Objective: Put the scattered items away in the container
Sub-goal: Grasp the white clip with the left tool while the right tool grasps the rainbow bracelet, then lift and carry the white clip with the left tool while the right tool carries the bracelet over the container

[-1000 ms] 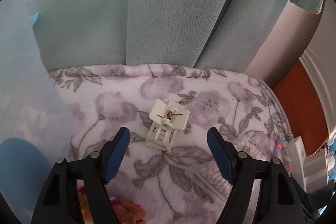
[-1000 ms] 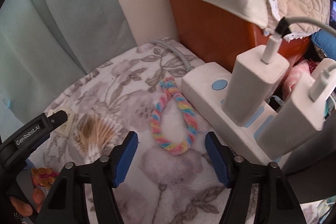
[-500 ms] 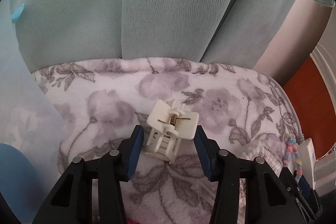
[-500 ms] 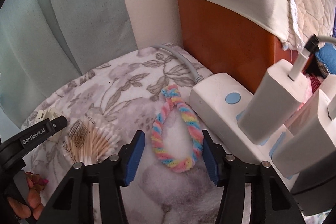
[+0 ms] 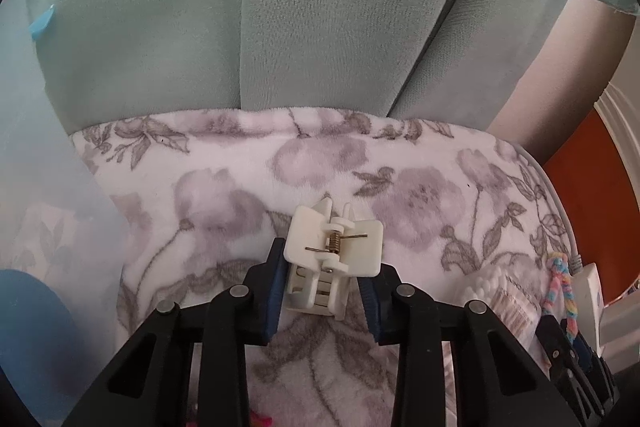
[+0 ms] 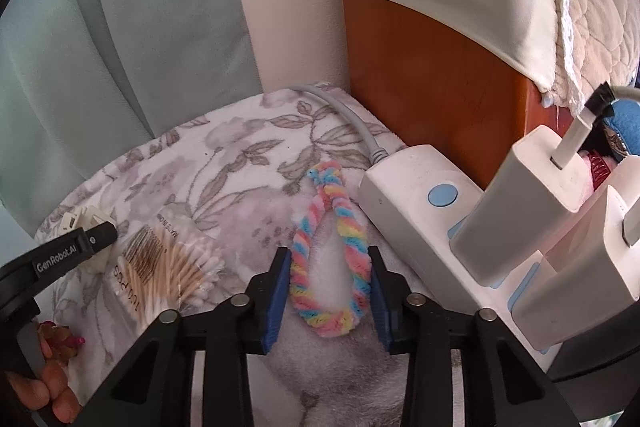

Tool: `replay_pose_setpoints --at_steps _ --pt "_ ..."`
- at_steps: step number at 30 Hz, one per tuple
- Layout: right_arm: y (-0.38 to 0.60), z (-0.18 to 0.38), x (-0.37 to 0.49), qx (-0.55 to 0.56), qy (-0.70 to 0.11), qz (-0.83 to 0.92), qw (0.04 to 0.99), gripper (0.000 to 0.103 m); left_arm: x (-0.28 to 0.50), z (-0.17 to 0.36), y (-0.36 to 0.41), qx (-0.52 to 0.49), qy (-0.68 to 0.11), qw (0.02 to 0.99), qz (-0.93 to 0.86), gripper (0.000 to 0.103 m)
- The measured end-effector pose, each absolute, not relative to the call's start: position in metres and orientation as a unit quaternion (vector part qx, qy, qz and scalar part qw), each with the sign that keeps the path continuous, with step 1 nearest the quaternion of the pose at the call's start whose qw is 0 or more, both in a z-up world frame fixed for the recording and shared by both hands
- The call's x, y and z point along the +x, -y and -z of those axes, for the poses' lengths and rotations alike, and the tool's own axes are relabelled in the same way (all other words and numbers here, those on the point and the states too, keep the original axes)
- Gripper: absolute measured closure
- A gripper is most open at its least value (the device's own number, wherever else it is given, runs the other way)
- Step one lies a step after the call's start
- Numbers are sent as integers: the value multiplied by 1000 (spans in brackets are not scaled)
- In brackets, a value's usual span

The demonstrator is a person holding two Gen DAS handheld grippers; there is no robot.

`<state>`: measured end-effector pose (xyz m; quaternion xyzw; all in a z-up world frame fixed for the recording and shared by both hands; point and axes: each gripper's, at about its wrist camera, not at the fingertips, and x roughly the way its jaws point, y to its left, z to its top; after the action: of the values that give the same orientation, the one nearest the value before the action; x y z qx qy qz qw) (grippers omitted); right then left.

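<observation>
Two claws (image 5: 322, 291) astride clip (image 5: 332, 259), loop (image 6: 330, 255)

A cream plastic hair claw clip (image 5: 334, 259) lay on the grey-flowered fleece blanket (image 5: 224, 195), between the jaws of the left gripper (image 5: 323, 291), which were closing. To its left stood a translucent plastic container (image 5: 48, 211); behind hung a pale green curtain (image 5: 320, 7). To its right lay a clear packet of cotton swabs (image 6: 168, 267), then a rainbow twisted chenille hair tie (image 6: 328, 251) between the closing jaws of the right gripper (image 6: 328, 287), then a white power strip (image 6: 404, 195) carrying 2 white chargers (image 6: 516, 211).
</observation>
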<state>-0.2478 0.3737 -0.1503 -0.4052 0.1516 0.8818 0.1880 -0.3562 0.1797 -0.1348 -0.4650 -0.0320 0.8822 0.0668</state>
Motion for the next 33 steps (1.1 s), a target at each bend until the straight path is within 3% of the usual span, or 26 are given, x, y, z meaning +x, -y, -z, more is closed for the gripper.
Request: replay_pose_setpoints --at_steps 9,20,33 --pt "-374 146 -229 -408 -175 -881 163 75 -329 130 -181 -481 26 61 -874 68" --pt "-372 134 -196 -410 -205 -877 144 76 -280 119 -162 -496 20 53 -867 68" --pt "-356 65 -156 -356 -209 -903 116 75 -228 59 -163 -470 26 80 -879 68"
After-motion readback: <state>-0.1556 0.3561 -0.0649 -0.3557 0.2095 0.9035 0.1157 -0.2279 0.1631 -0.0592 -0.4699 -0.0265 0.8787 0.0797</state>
